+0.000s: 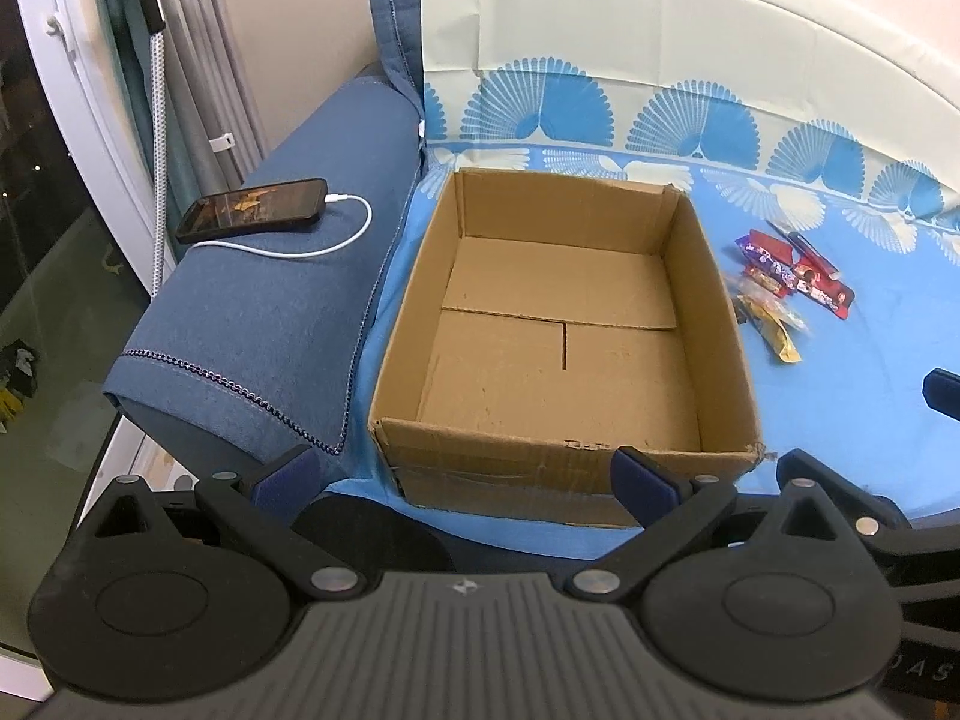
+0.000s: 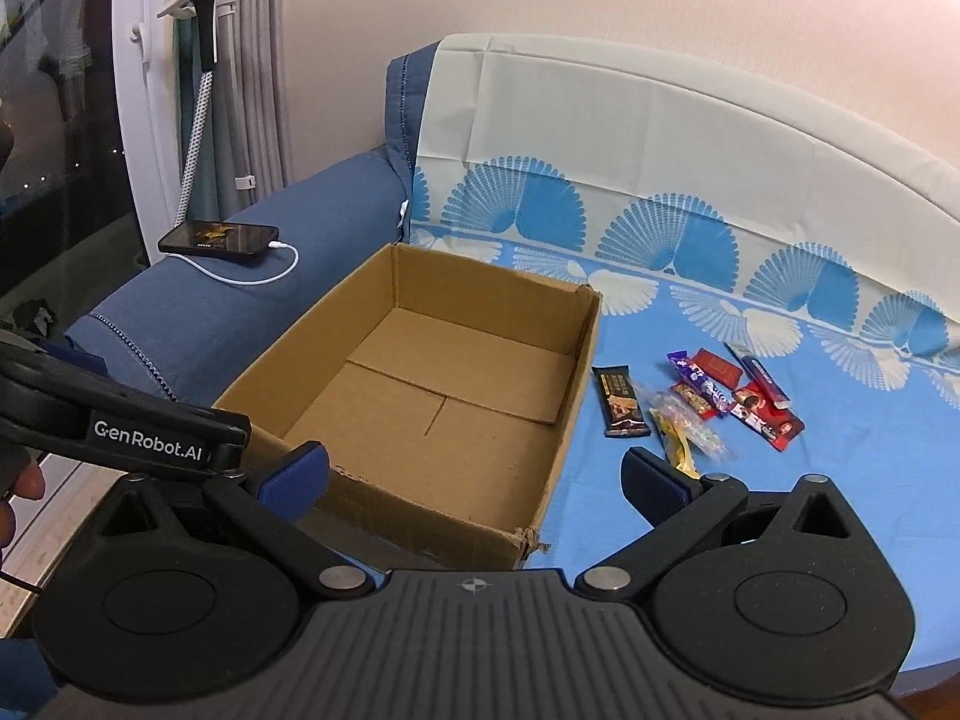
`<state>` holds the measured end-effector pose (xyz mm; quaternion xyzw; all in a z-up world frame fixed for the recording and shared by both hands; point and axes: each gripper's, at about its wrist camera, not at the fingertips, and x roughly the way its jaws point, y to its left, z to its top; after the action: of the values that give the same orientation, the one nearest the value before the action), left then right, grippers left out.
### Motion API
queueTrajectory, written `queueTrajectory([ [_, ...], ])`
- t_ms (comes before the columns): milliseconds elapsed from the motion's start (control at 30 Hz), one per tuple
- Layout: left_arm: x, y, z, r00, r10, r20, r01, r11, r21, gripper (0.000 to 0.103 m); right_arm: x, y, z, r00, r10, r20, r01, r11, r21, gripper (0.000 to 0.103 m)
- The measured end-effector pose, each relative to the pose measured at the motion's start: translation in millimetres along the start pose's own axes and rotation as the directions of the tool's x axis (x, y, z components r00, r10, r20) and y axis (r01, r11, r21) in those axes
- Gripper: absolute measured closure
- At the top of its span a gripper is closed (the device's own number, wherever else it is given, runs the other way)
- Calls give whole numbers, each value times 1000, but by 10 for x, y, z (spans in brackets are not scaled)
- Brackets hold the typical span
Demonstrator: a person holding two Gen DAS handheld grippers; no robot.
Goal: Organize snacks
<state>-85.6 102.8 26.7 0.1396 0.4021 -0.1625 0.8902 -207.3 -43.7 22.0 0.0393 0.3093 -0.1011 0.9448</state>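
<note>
Black plastic linkages and ribbed grey housing nearest the lens, ending in blue textured pads: left tongs point(image 1: 465, 471) spread wide and empty, hovering at the near wall of the box; right tongs point(image 2: 474, 474) likewise spread wide, empty, hovering over the box's near right corner.

Beneath, a bright blue bed sheet with white and blue fan-shaped motifs point(image 2: 690, 516), smooth and lightly creased, draped up over the backrest behind.

Sitting on that sheet, a brown corrugated cardboard box point(image 1: 714, 276), open-topped, rectangular, with its long axis running away from the left wrist camera; floor made of overlapping flaps; near right corner frayed.

Just right of the box on the sheet, a loose cluster of glossy snack wrappers point(image 2: 708, 405): a dark brown rectangular chocolate bar point(image 2: 621, 402) lying closest to the box wall, long axis roughly parallel to it; a crinkled yellow and clear wrapper point(image 2: 678, 444) nearest the right tongs; a purple bar, and red packets farther right, angled toward the far left.

Left of the box, a padded armrest in blue denim-like fabric with stitched edging point(image 1: 258, 312); on it, a black smartphone point(image 1: 252, 210), screen lit, plugged into a white cable point(image 1: 336, 240).

Farther back, grey pleated curtains, a white-framed dark window, a cream wall.
</note>
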Motion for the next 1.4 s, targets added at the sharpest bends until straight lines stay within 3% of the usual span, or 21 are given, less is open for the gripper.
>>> queueTrajectory([
  [1400, 119, -67, -59, 999, 24, -26, -23, 999, 29, 0, 68, -7, 8, 1000, 16, -15, -15, 1000, 20, 0],
])
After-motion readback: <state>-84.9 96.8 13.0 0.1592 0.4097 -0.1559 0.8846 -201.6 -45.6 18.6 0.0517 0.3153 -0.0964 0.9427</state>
